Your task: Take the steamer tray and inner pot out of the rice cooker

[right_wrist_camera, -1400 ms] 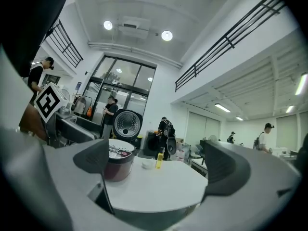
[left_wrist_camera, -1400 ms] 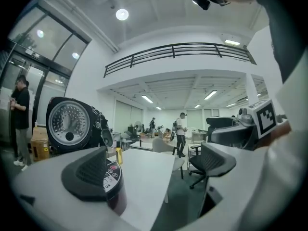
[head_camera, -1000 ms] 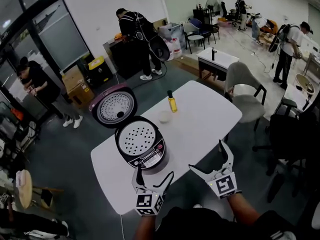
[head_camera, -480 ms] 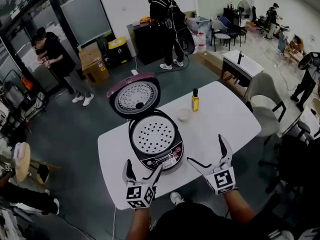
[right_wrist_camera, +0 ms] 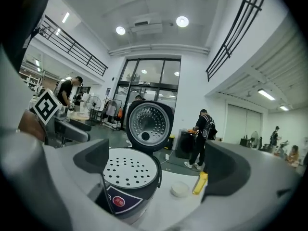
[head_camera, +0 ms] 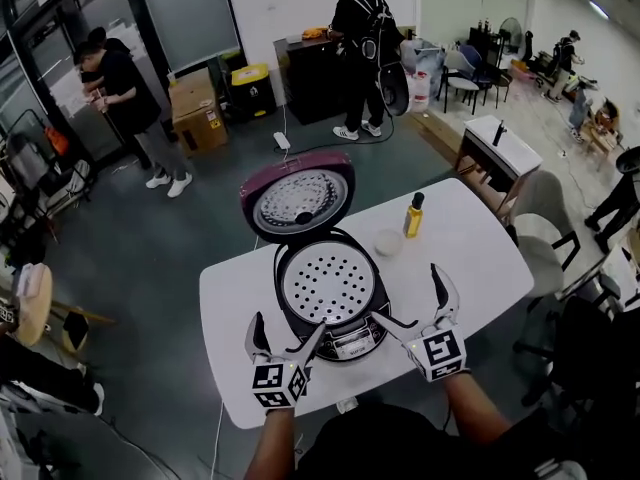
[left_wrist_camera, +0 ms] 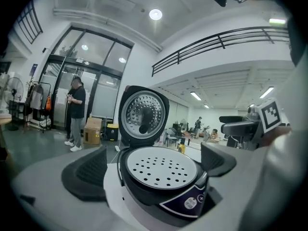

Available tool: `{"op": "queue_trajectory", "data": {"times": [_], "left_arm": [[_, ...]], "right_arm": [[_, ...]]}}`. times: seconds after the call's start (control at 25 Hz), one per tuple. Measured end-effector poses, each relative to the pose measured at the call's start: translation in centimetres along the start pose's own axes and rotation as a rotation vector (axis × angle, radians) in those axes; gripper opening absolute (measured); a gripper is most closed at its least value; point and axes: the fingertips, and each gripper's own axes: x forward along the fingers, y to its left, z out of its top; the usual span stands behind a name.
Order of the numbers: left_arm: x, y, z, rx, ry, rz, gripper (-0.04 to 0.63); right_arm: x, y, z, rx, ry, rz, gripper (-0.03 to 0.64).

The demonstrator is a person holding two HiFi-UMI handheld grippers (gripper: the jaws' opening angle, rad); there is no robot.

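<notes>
Nearer than before, both released, left gripper (head_camera: 288, 326) and right gripper (head_camera: 406, 293) flanked the dark rice cooker (head_camera: 350, 345) holding a perforated white steamer tray (head_camera: 328, 283).

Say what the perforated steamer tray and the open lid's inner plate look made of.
The round white perforated steamer tray looks like matte plastic: flat even white, no glints. The round silvery inner plate of the open maroon lid is likely metal, perhaps aluminium: dimpled grey surface catching highlights.
</notes>
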Motion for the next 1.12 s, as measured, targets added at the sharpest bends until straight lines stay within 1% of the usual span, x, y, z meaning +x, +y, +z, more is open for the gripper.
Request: {"op": "queue_trajectory", "data": {"times": [0.12, 0.24, 0.32, 0.48, 0.64, 0.76, 0.84, 0.88, 0.92, 0.96, 1.04, 1.08, 1.12], "left_arm": [[1.1, 1.0, 0.1, 0.003, 0.006, 0.001, 0.594], [2.2, 1.5, 0.5, 0.057, 0.014, -0.005, 0.594], [3.1, 2.1, 0.5, 0.102, 0.036, -0.008, 0.593], [5.2, 3.7, -0.9, 0.189, 0.141, 0.008, 0.534], [7.6, 5.5, -2.4, 0.227, 0.236, 0.022, 0.526], [9.6, 6.6, -4.4, 0.256, 0.341, 0.004, 0.524], [10.9, 6.7, -5.2, 0.301, 0.401, -0.020, 0.501], [11.4, 6.8, -5.4, 0.326, 0.423, -0.027, 0.473], [11.8, 7.0, -5.6, 0.345, 0.442, -0.027, 0.434], [12.2, 7.2, -5.7, 0.356, 0.459, -0.022, 0.405], [12.7, 7.6, -6.1, 0.365, 0.489, -0.004, 0.361], [13.0, 7.8, -6.4, 0.366, 0.503, 0.004, 0.341], [13.1, 7.9, -6.6, 0.367, 0.514, 0.011, 0.322]], "right_arm": [[1.8, 0.1, -0.1, -0.014, 0.020, 0.018, 0.594], [3.7, 0.0, -0.5, -0.029, 0.041, 0.036, 0.593], [5.2, -0.2, -1.0, -0.044, 0.061, 0.054, 0.592], [9.6, -0.2, -2.8, -0.075, 0.111, 0.122, 0.592], [13.5, 0.3, -6.1, -0.115, 0.210, 0.213, 0.592], [16.1, 0.5, -8.7, -0.161, 0.303, 0.284, 0.592], [17.5, 0.7, -10.3, -0.207, 0.362, 0.336, 0.588], [18.1, 0.8, -11.0, -0.227, 0.388, 0.362, 0.586], [18.6, 0.9, -11.5, -0.242, 0.411, 0.388, 0.574], [19.0, 1.2, -11.9, -0.251, 0.433, 0.416, 0.510], [19.7, 1.7, -12.7, -0.265, 0.468, 0.466, 0.422], [20.0, 2.0, -13.1, -0.272, 0.482, 0.486, 0.387], [20.2, 2.2, -13.5, -0.283, 0.497, 0.503, 0.373]]}}
